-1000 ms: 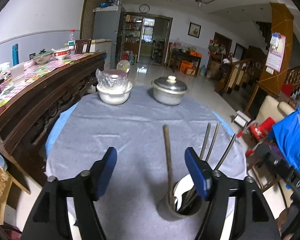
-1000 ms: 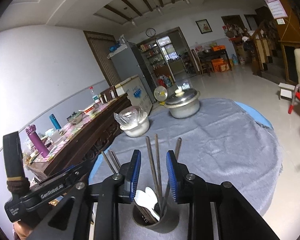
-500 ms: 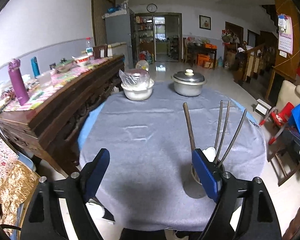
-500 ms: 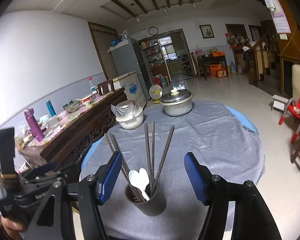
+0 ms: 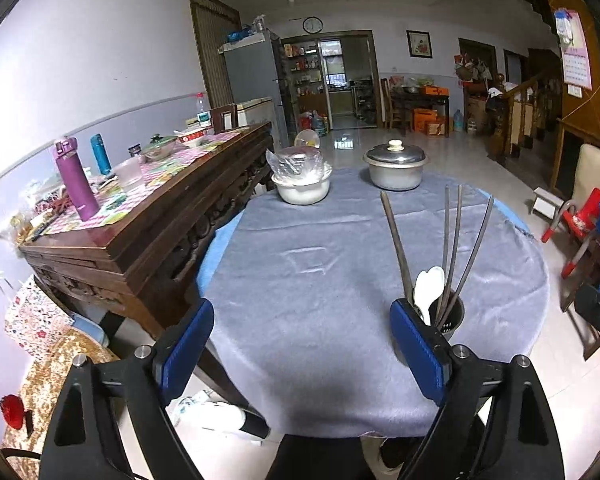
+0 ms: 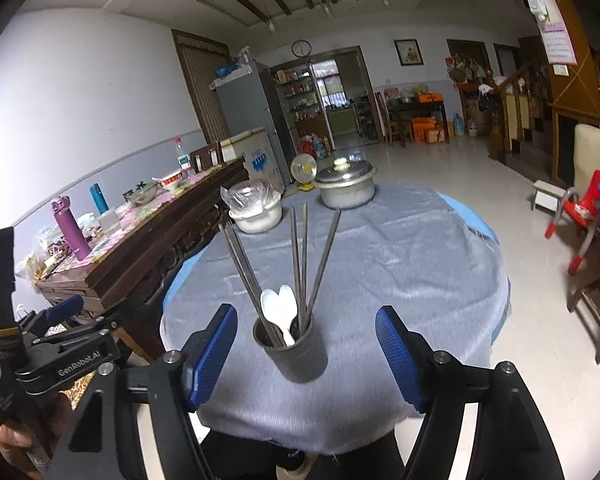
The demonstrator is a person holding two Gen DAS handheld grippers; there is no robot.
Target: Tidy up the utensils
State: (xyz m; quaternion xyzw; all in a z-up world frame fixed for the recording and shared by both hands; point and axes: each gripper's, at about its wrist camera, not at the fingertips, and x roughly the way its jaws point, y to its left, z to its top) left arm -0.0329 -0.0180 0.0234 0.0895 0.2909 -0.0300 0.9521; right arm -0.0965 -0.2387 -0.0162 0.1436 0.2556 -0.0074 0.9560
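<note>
A dark metal utensil cup [image 6: 300, 354] stands near the front edge of the round table with the grey cloth [image 6: 400, 264]. It holds several long chopsticks [image 6: 300, 256] and white spoons [image 6: 278, 308]. My right gripper [image 6: 306, 356] is drawn back in front of the cup, and its jaws are opening with the blue pads well clear of the cup's sides. In the left wrist view the cup [image 5: 450, 320] shows behind the right finger. My left gripper [image 5: 302, 344] is opening over bare cloth with nothing between its fingers. A hand [image 6: 16, 440] holds the left gripper [image 6: 60, 360] at the far left.
A lidded metal pot [image 5: 394, 168] and a white bowl under plastic wrap [image 5: 302, 186] stand at the table's far side. A dark wooden sideboard [image 5: 148, 208] with bottles and dishes runs along the left. A red chair [image 5: 580, 220] is at the right.
Both grippers have pulled back from the table and their jaws have widened. The right gripper's pads were narrow around the chopsticks and now stand wide apart, with the cup left standing.
</note>
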